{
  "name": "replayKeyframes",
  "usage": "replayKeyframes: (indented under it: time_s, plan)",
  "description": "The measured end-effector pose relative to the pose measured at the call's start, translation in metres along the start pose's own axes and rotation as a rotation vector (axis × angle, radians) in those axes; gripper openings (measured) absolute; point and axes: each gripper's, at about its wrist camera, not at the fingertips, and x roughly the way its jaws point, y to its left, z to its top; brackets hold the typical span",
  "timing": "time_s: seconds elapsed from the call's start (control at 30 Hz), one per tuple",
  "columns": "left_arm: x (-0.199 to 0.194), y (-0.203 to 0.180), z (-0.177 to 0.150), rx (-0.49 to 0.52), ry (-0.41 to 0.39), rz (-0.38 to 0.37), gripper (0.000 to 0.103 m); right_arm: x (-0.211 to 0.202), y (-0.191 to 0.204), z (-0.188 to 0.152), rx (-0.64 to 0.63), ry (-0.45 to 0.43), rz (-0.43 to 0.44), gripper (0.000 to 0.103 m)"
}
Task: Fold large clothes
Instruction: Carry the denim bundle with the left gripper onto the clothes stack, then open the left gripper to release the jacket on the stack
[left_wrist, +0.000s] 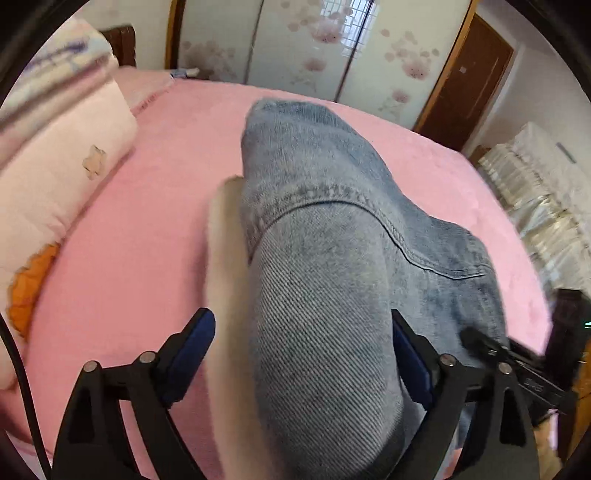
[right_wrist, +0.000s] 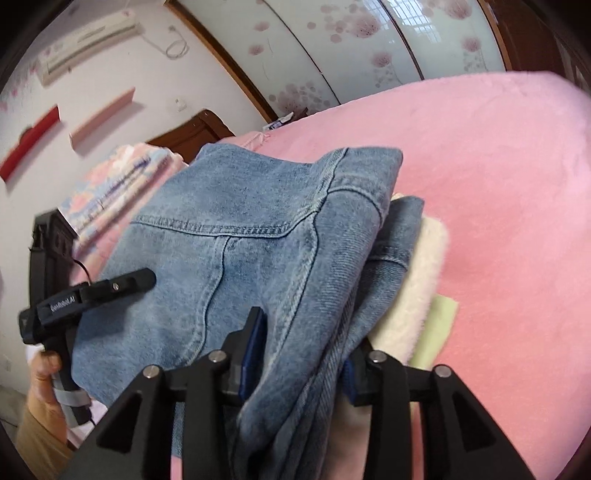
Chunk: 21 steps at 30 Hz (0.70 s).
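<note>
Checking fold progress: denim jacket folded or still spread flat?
Folded. The denim jacket lies as a stacked bundle on the pink bed, several denim layers showing at its right edge, cream lining sticking out beneath.

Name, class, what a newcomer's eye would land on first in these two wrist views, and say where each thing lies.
First comes the folded blue denim garment, heaped in the middle of the pink bedspread with cream fleece lining poking out beneath its edge. Next, the black left gripper and right gripper, each straddling a fold of the denim at the near edge. Behind, floral sliding doors line the far wall.
</note>
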Motion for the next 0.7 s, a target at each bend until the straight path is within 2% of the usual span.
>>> replayKeyframes:
  time_s: [0.07, 0.23, 0.43, 0.6, 0.7]
  plan:
    - [-0.01, -0.008, -0.002, 0.015, -0.028, 0.067, 0.097, -0.006, 0.01, 0.004, -0.028, 0.013, -0.059, 0.046]
    - [-0.037, -0.022, -0.005, 0.021, -0.032, 0.155, 0.097, -0.038, 0.022, 0.0, -0.028, 0.067, -0.123, 0.047]
    - [-0.105, -0.053, -0.031, 0.014, -0.064, 0.128, 0.097, -0.107, 0.044, -0.023, -0.042, 0.064, -0.135, 0.047]
    - [-0.174, -0.1, -0.073, 0.028, -0.094, 0.066, 0.097, -0.164, 0.058, -0.047, -0.02, 0.092, -0.122, 0.047]
    - [-0.214, -0.134, -0.101, 0.056, -0.097, 0.057, 0.098, -0.203, 0.067, -0.067, -0.024, 0.107, -0.13, 0.047]
